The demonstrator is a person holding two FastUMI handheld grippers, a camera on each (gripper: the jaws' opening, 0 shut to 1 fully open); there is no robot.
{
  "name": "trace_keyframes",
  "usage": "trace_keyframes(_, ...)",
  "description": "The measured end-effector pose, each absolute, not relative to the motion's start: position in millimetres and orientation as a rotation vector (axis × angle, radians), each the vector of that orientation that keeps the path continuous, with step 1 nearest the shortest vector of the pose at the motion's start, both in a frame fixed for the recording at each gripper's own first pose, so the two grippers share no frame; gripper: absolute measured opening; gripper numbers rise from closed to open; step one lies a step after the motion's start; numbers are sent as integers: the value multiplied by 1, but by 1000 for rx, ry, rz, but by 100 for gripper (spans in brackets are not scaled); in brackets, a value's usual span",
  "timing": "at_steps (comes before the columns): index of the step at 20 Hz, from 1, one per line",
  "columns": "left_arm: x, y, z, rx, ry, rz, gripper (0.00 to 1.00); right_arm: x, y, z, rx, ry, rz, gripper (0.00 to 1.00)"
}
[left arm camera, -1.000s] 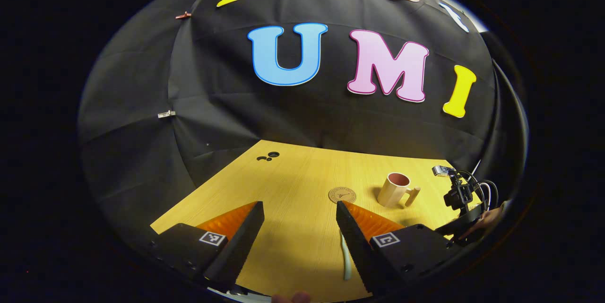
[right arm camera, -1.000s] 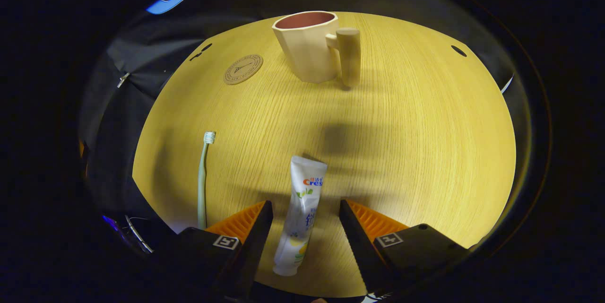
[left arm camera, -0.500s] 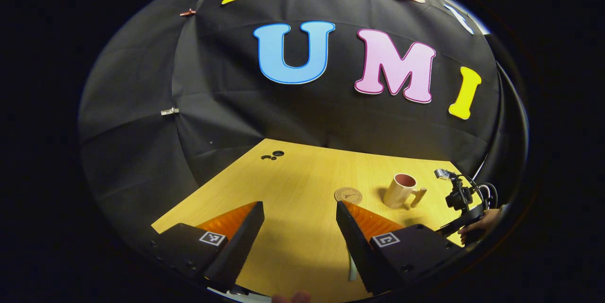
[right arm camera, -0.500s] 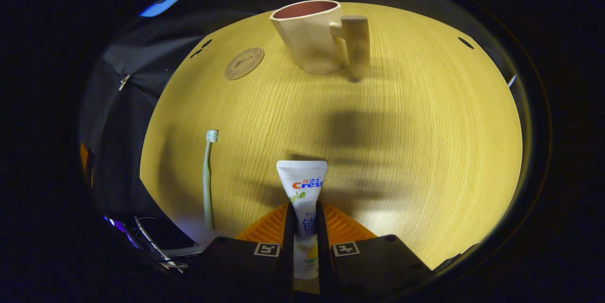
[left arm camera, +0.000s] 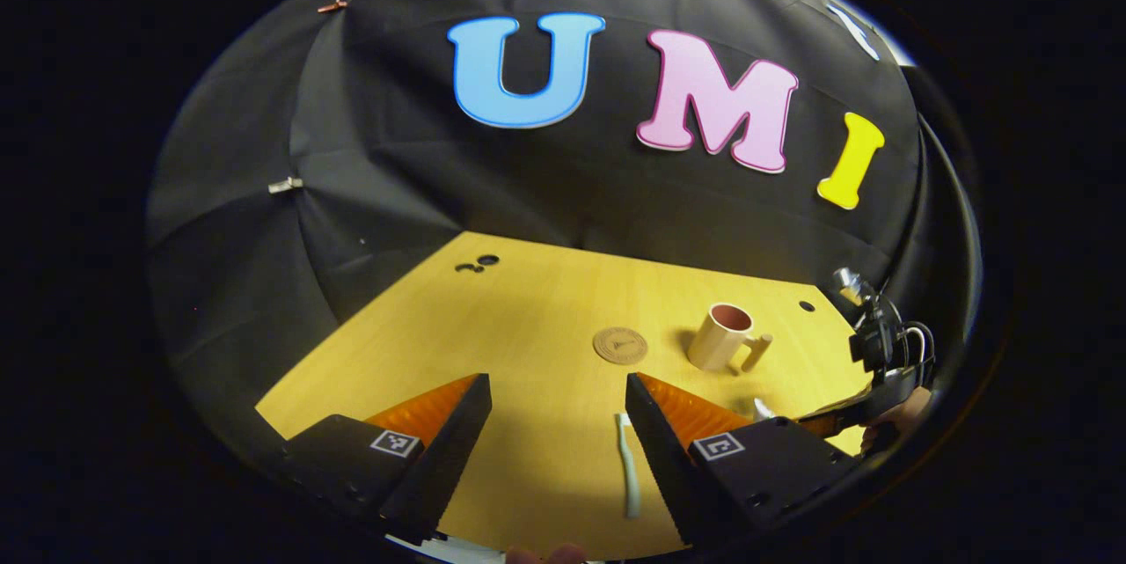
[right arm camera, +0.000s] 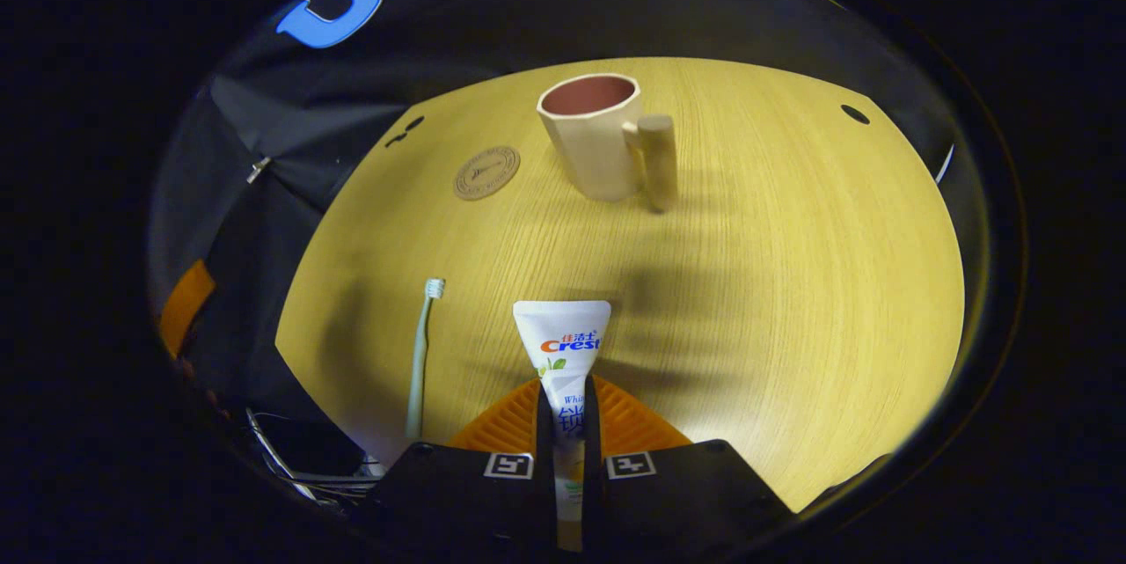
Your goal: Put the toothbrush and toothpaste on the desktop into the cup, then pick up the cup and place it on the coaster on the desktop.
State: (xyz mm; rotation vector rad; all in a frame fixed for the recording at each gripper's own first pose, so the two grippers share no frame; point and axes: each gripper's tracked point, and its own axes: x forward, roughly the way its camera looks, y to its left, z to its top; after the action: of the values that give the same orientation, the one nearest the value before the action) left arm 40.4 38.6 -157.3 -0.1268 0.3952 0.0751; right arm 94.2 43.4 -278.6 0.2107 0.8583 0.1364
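In the right gripper view my right gripper (right arm camera: 563,406) is shut on the white toothpaste tube (right arm camera: 563,344), whose flat end sticks forward, lifted above the wooden desktop (right arm camera: 774,282). A pale green toothbrush (right arm camera: 420,353) lies to its left. The cream cup (right arm camera: 596,137) with a thick handle stands upright farther ahead, and the round brown coaster (right arm camera: 486,172) lies to its left. In the left gripper view my left gripper (left arm camera: 554,410) stands open over the desktop, the toothbrush (left arm camera: 627,463) beside its right finger. The cup (left arm camera: 721,337), the coaster (left arm camera: 619,345) and the right gripper (left arm camera: 827,414) show beyond.
Small dark holes (left arm camera: 476,263) mark the desktop near the back left, and another hole (right arm camera: 853,113) sits at the back right. Black cloth walls close in the desk behind and at the left. A hand (left arm camera: 897,419) holds the right gripper at the desk's right edge.
My right gripper closed on the toothpaste tube and has lifted it off the desktop, pulling back from the cup. My left gripper stayed open and shifted slightly, bringing more of the toothbrush into view.
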Motion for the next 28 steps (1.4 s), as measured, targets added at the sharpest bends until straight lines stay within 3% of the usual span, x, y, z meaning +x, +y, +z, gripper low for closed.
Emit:
trace_keyframes(6, 62, -14, -242, -140, 660, -29, 97, 74, 19, -247, 218, 752, 141, 15)
trace_keyframes(7, 66, -18, -255, -134, 699, -33, 92, 71, 12, -244, 209, 737, 135, 15)
trace_keyframes(9, 74, -27, -276, -137, 757, -33, 97, 66, 0, -242, 193, 722, 122, 15)
trace_keyframes(13, 85, -36, -307, -139, 829, -16, 93, 55, -17, -246, 165, 715, 115, 15)
trace_keyframes(14, 85, -36, -313, -125, 845, -9, 85, 55, -21, -246, 165, 712, 111, 15)
trace_keyframes(15, 86, -35, -319, -107, 863, -1, 93, 55, -27, -246, 150, 709, 106, 15)
trace_keyframes(21, 83, -35, -345, -8, 956, 28, 91, 54, -45, -249, 132, 705, 112, 15)
trace_keyframes(22, 81, -37, -350, -3, 976, 30, 89, 55, -48, -250, 134, 704, 111, 10)
trace_keyframes(23, 83, -37, -351, -11, 972, 35, 88, 55, -50, -250, 132, 703, 111, 15)
trace_keyframes(28, 83, -37, -352, 4, 1004, 18, 89, 59, -58, -253, 150, 703, 128, 15)
